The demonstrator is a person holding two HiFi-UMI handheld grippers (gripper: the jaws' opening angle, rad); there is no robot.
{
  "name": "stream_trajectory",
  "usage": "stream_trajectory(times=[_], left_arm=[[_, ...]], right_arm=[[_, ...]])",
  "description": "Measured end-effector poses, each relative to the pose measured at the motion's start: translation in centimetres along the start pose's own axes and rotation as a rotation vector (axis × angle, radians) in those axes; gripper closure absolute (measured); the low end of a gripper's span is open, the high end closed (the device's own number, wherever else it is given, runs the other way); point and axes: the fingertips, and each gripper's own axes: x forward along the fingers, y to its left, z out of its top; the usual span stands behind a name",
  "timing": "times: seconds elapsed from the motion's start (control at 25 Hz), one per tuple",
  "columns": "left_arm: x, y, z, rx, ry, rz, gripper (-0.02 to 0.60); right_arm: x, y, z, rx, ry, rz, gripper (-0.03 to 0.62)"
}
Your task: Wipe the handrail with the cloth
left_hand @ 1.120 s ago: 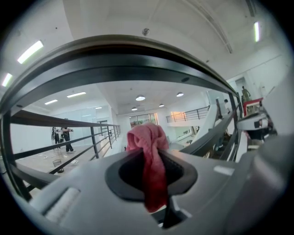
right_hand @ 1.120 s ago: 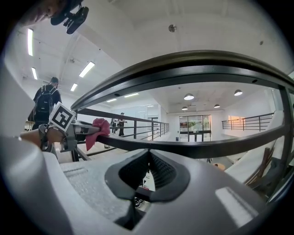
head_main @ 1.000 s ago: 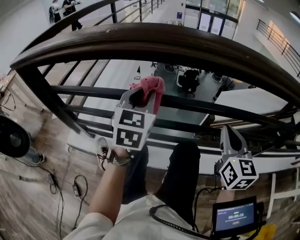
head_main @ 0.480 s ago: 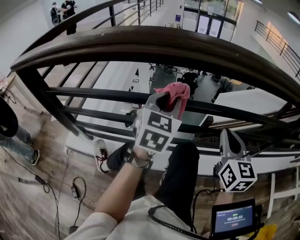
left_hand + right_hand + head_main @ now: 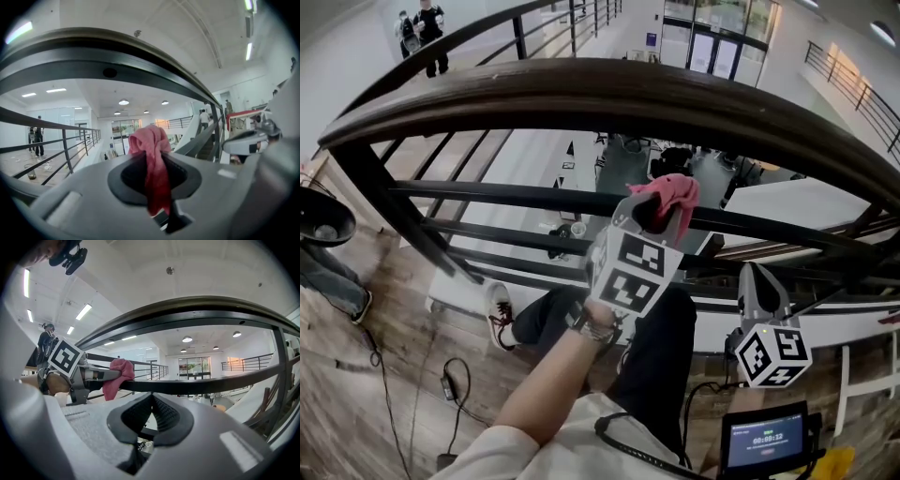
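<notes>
1. Two grippers in view. My left gripper (image 5: 649, 214) has its jaws closed tight on the cloth (image 5: 670, 192). A bunch of it sticks out past the tips and a tail hangs down between the pads.
2. My right gripper (image 5: 151, 401) has its jaws together at the tips with nothing between them. It hangs low at my right side, well apart from the cloth.
3. The cloth sits under the handrail (image 5: 609, 89), not on it. It lies against the top black bar (image 5: 487, 192) of the railing. From the right gripper view the bunched end looks pressed onto that bar.
4. Edges: the handrail curves wide across the top, left to right, above both grippers. A slanted post (image 5: 403, 216) joins it at the far left. More bars run parallel below the top one.
5. Room: the bar runs bare to the left and right of the cloth. An open gap lies between the bar and the handrail above it. Beyond the railing there is a drop to a lower floor.
6. Materials: the cloth is pink, soft and crumpled. The handrail is dark brown wood, rounded and glossy. The bars are black metal. The jaw pads are black ribbed rubber on grey plastic bodies.
7. A small screen (image 5: 766, 436) sits below the right gripper.
</notes>
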Motion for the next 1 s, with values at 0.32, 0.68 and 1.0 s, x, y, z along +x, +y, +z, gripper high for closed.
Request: stream_trajectory(times=[0.32, 0.68, 1.0], left_arm=[[0.3, -2.4, -0.1, -0.002, -0.061, -0.052, 0.506], [-0.5, -4.6, -0.7, 0.056, -0.167, -0.154, 0.506], [-1.4, -3.6, -2.4, 0.111, -0.202, -0.071, 0.506]], right_arm=[[-0.3, 0.2, -0.2, -0.005, 0.005, 0.0, 0.592], [-1.2, -0.5, -0.2, -0.007, 0.01, -0.024, 0.592], [-1.6, -0.8, -0.2, -0.014, 0.024, -0.043, 0.591]])
